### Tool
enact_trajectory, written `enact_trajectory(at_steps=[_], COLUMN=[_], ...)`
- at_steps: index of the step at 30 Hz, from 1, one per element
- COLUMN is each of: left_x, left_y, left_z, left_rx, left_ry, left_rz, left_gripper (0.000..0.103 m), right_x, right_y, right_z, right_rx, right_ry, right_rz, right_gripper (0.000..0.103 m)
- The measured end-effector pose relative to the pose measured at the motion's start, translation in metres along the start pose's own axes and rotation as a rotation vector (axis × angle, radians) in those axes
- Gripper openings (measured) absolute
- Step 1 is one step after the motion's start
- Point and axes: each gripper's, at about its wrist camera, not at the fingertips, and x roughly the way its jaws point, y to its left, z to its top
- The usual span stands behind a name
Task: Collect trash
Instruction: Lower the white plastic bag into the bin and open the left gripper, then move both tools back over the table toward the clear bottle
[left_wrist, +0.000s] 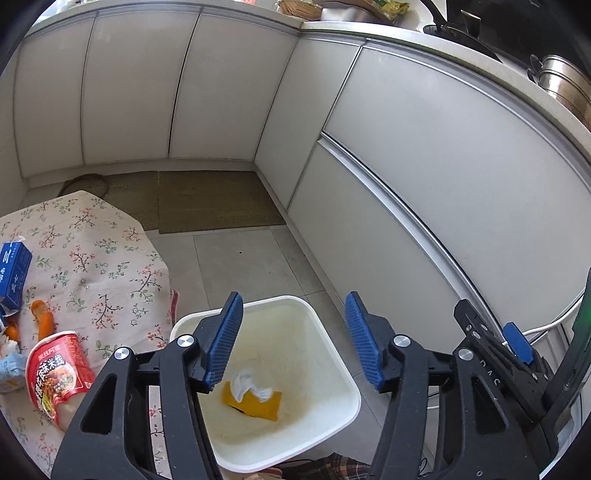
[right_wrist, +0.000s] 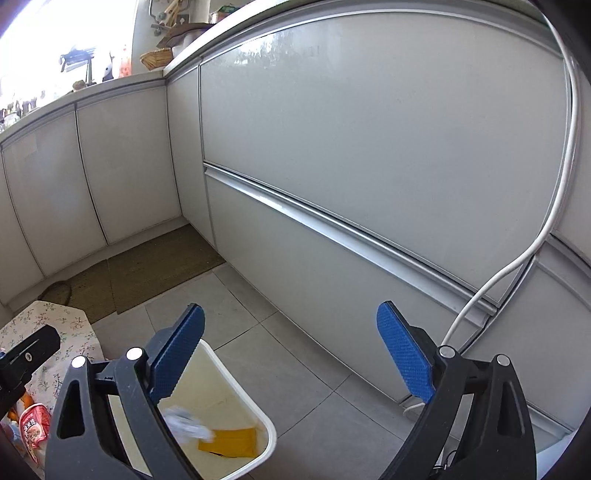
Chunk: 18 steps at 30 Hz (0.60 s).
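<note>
Both my claws hang released over the bin, nothing between their blue pads. My left claw (left_wrist: 293, 341) stands with its jaws parted above the white bin (left_wrist: 332, 417), and my right claw (right_wrist: 290, 354) is spread wide just to its right, its near pad over the bin's rim.

Down in the bin lie a yellow packet (left_wrist: 258, 404) and a crumpled white tissue (left_wrist: 245, 382) resting partly on top of it; in my right view the tissue looks blurred.

To the left of the bin stands a low surface under a floral cloth (left_wrist: 99, 266). On it more trash waits: a red noodle cup (left_wrist: 55, 376) on its side nearest me, an orange scrap (left_wrist: 42, 317) just beyond it, and a blue carton (left_wrist: 13, 273) farther left at the edge of view.

Past the bin, grey floor tiles (left_wrist: 243, 258) run to a brown mat (left_wrist: 210, 201) against the white cabinets (left_wrist: 133, 92). A white cable (right_wrist: 561, 206) curves down the cabinet front on the right. On the counter at far right sits a steel pot (left_wrist: 563, 85).
</note>
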Motion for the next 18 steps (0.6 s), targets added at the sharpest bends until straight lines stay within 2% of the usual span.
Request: enact_trajectory(at_steps=[2,3,6,10,18], left_x=[-0.001,-0.003,-0.011,-0.023,-0.053], left_y=[0.000,0.001,0.005,0.013,0.039], left_z=[-0.001,-0.002,-0.002,-0.003,-0.011], left_rx=[0.015,0.023,0.038,0.035,0.023], left_ry=[-0.011,-0.023,-0.060,-0.106,-0.157], left_rz=[0.040,0.076,0.154,0.252,0.385], left_gripper=[0.066,0.073,0.083,0.096,0.096], right_x=[-0.001,-0.003,-0.011,-0.025,-0.048], right_y=[0.004,0.006,0.015,0.029,0.066], right_z=[0.000,-0.001,-0.003,-0.008,-0.018], right_rx=[-0.010,-0.016,-0.039,-0.080,-0.113], right_ry=[-0.008,-0.016,-0.061,-0.126,-0.152], right_rz=[-0.008,-0.012,-0.025,-0.026,0.072], right_gripper=[0.092,0.092,0.096,0.096,0.096])
